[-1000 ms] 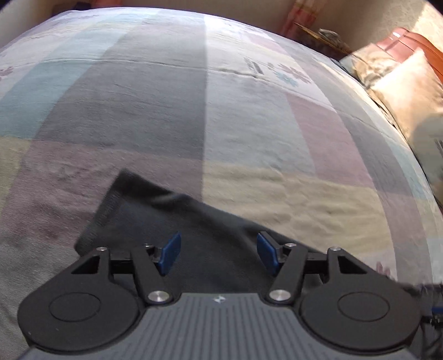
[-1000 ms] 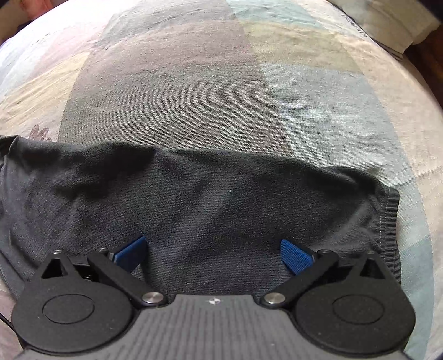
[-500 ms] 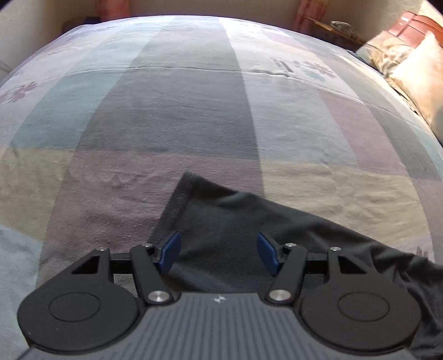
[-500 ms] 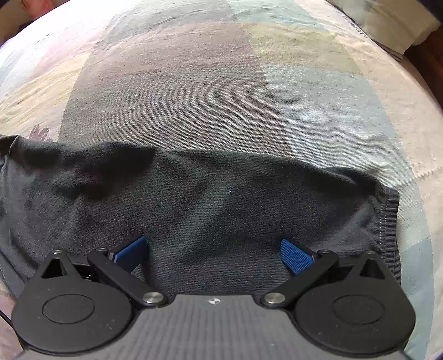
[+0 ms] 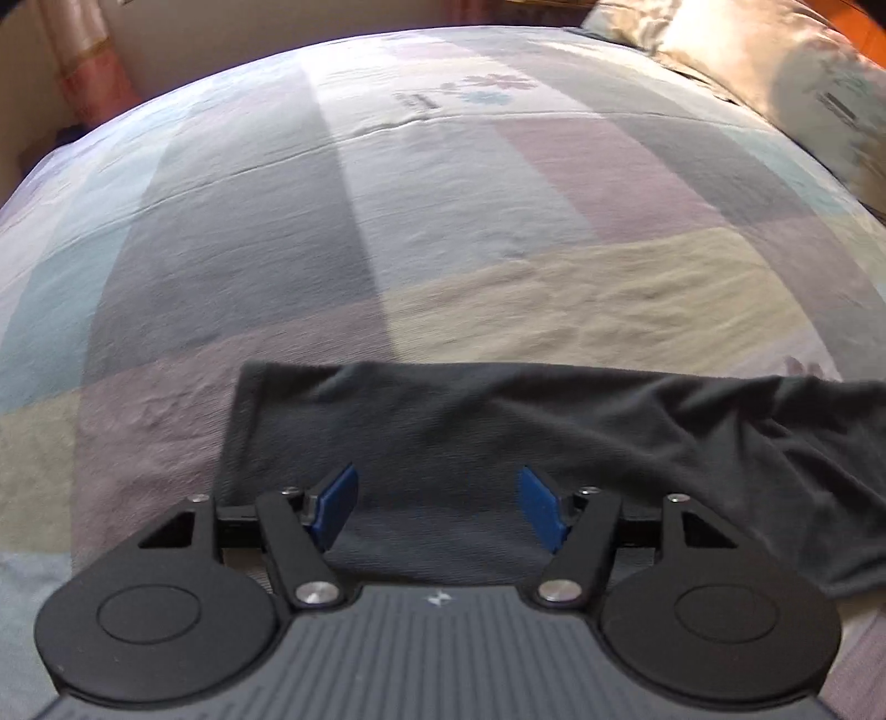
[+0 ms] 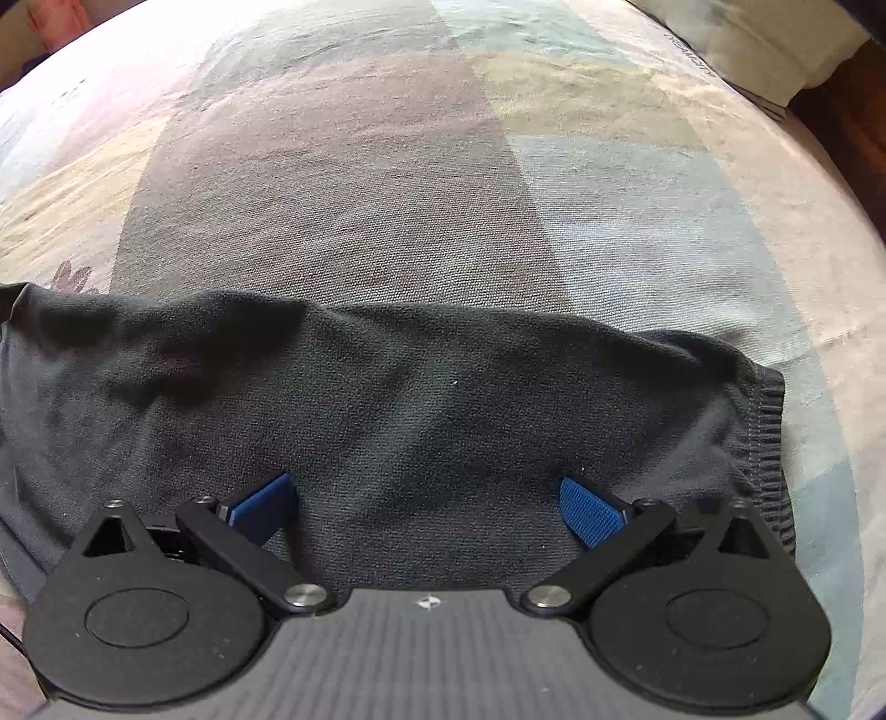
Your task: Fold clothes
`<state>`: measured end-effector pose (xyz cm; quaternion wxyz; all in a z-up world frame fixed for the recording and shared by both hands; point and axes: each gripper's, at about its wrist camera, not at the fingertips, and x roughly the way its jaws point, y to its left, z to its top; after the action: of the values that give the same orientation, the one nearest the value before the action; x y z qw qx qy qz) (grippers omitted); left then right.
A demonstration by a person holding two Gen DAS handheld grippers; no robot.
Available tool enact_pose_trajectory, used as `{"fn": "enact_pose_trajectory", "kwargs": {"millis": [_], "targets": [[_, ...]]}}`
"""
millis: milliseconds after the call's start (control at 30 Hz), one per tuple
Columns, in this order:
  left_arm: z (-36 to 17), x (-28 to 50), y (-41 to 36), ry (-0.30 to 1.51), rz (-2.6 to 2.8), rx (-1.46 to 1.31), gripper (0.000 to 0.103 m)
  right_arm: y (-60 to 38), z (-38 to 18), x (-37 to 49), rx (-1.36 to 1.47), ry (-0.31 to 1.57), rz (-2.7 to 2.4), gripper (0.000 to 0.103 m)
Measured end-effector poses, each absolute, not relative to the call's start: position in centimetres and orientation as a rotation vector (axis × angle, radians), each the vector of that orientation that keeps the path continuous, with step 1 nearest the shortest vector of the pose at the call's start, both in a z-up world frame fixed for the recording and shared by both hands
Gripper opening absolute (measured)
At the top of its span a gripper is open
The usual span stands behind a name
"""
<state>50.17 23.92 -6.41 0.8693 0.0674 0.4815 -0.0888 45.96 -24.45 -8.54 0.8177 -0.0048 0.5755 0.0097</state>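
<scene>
A dark grey garment (image 5: 498, 426) lies flat on the patchwork bedspread (image 5: 387, 221), stretched out sideways. My left gripper (image 5: 437, 507) hovers over its left end; its jaws are opening, and only flat cloth shows under the blue pads (image 5: 335, 501), nothing pinched. In the right wrist view the same garment (image 6: 387, 399) fills the lower half, its ribbed hem (image 6: 769, 443) at the right end. My right gripper (image 6: 426, 507) stands wide open over the cloth, just inside that hem, its pads (image 6: 590, 509) gripping nothing.
Pillows (image 5: 775, 72) lie at the bed's far right in the left wrist view, and a white pillow (image 6: 775, 39) shows at the top right of the right wrist view. A curtain (image 5: 88, 72) hangs past the bed's far left edge.
The left gripper has rolled and shifted, so the garment's edge now runs level across its view instead of slanting. Its jaws stand a little wider. The right gripper has not moved.
</scene>
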Motion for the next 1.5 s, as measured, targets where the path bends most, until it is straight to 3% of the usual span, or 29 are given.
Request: {"fn": "enact_pose_trajectory", "kwargs": {"millis": [200, 367, 500, 667, 867, 1067, 1333, 1400, 1500], "targets": [[-9.7, 48.6, 17.2, 0.993, -0.322, 0.336, 0.068, -19.8, -6.8, 46.7, -0.100, 1.109, 0.138, 0.103], [-9.6, 46.0, 19.5, 1.001, -0.303, 0.304, 0.075, -20.1, -9.2, 45.9, -0.111, 1.133, 0.181, 0.103], [-8.2, 45.1, 19.5, 1.027, -0.222, 0.336, 0.072, -21.8, -9.6, 44.4, -0.131, 1.185, 0.185, 0.103], [-6.5, 44.0, 13.6, 0.888, -0.351, 0.324, 0.071, -22.3, -7.8, 45.4, -0.074, 1.123, 0.135, 0.103], [-9.9, 43.5, 8.0, 0.968, -0.475, 0.353, 0.073, -20.0, -8.5, 49.5, -0.009, 1.095, 0.134, 0.103], [-10.5, 40.8, 9.8, 1.030, -0.449, 0.286, 0.076, -19.0, -10.6, 52.2, -0.028, 1.056, 0.066, 0.103], [-8.4, 42.6, 9.6, 0.967, -0.464, 0.242, 0.075, -17.9, -6.4, 50.9, 0.003, 1.002, 0.169, 0.102], [-9.4, 43.2, 9.8, 0.999, -0.442, 0.235, 0.075, -16.8, -6.0, 50.7, 0.025, 0.997, 0.275, 0.096], [-10.3, 42.8, 10.4, 0.995, -0.439, 0.226, 0.076, -14.6, -6.5, 51.2, 0.095, 1.057, 0.428, 0.075]]}}
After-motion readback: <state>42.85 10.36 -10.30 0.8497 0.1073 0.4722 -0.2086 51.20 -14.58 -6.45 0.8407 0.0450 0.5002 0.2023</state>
